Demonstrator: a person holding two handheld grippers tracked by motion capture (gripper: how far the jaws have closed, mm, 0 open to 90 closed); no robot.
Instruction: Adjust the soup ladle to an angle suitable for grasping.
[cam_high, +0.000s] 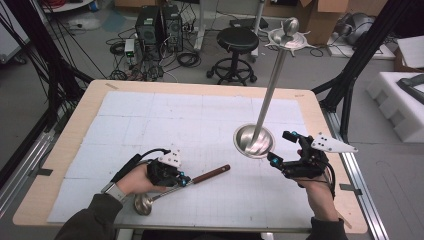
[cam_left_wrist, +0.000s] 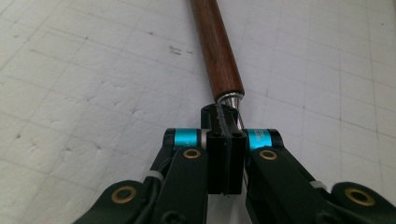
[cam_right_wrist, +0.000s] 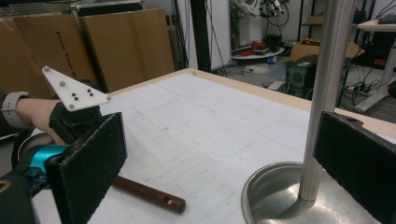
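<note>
A ladle lies on the white mat, its steel bowl (cam_high: 142, 204) near the front edge and its brown wooden handle (cam_high: 212, 174) pointing right. My left gripper (cam_high: 184, 180) is shut on the ladle's thin metal shaft (cam_left_wrist: 231, 99), just below the wooden handle (cam_left_wrist: 215, 46). A steel stand rises to the right, with a round dished base (cam_high: 254, 141) and a tall pole (cam_high: 270, 92). My right gripper (cam_high: 281, 147) stands open at the base's right rim. Its pads (cam_right_wrist: 91, 168) are wide apart, and the pole (cam_right_wrist: 327, 93) stands just beyond the right-hand one, untouched.
The wooden table's right edge (cam_high: 345, 165) runs close to my right hand. A black stool (cam_high: 236, 42), computer towers (cam_high: 157, 25) and cables lie on the floor past the far edge. The ladle handle's tip (cam_right_wrist: 149, 193) lies left of the stand's base (cam_right_wrist: 275, 196).
</note>
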